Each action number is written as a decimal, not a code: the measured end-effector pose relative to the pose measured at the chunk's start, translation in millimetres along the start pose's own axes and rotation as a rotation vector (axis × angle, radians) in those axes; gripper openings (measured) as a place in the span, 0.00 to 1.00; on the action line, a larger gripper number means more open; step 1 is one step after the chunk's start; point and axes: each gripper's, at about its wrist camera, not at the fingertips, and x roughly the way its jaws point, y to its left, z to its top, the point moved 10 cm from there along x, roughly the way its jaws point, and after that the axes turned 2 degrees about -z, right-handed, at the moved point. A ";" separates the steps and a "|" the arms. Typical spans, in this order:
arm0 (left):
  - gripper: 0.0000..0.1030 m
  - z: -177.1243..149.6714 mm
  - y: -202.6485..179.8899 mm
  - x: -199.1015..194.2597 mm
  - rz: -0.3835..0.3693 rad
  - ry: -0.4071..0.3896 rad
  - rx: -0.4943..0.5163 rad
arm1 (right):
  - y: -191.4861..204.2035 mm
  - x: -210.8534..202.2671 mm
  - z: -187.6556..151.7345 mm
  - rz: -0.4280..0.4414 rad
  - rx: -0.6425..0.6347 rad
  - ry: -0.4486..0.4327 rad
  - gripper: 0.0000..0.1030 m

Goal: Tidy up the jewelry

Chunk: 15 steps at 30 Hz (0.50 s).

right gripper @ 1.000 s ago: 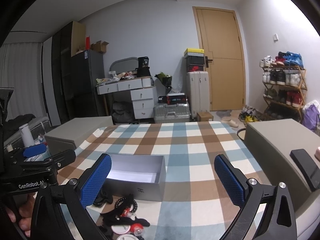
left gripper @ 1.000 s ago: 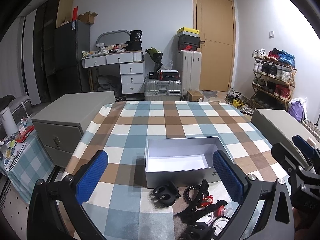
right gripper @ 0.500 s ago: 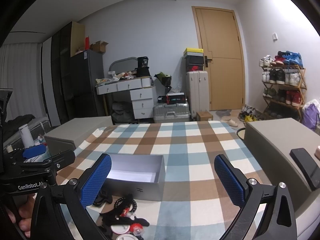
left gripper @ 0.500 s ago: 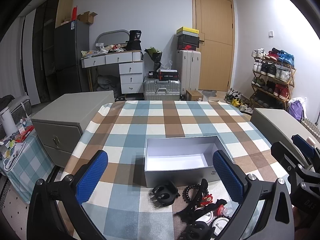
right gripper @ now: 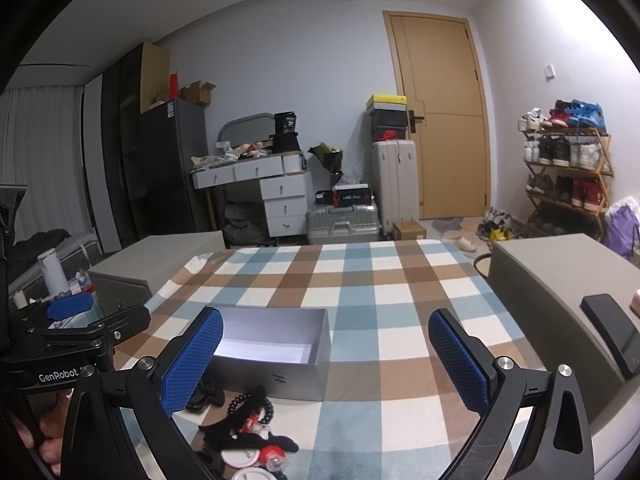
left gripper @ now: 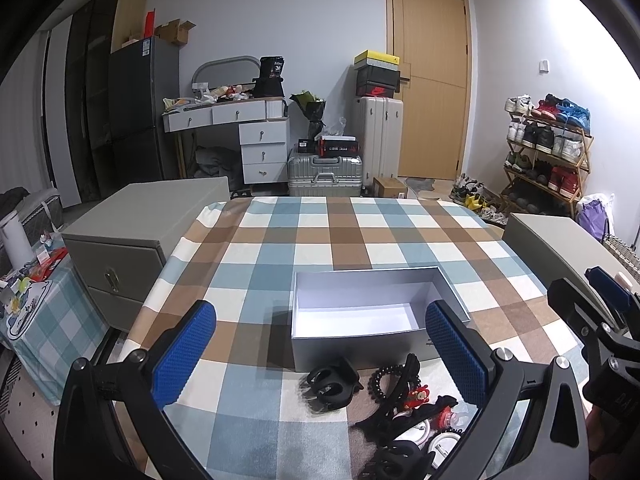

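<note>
Checked tablecloth (left gripper: 280,248), hair accessories (left gripper: 400,396) below spread left gripper (left gripper: 320,352), near box (left gripper: 372,320)

Open grey box (left gripper: 360,346), black clips and beaded bands (left gripper: 394,374) heaped just before it

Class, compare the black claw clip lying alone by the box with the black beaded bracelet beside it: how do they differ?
The black claw clip is a solid, glossy piece with curved teeth; the beaded bracelet is a thin open ring of small beads. The clip lies apart on the tablecloth, while the bracelet joins the accessory pile. Both are black and lie outside the grey box.
</note>
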 end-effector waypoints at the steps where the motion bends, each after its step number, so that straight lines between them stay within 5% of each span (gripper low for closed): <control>1: 0.99 -0.2 1.0 0.3 -0.001 0.002 -0.002 | -0.2 0.2 -0.1 0.000 -0.001 0.000 1.00; 15: 0.99 -3.0 4.3 3.2 -0.008 0.015 -0.007 | -1.3 2.7 -2.9 0.004 0.002 0.011 1.00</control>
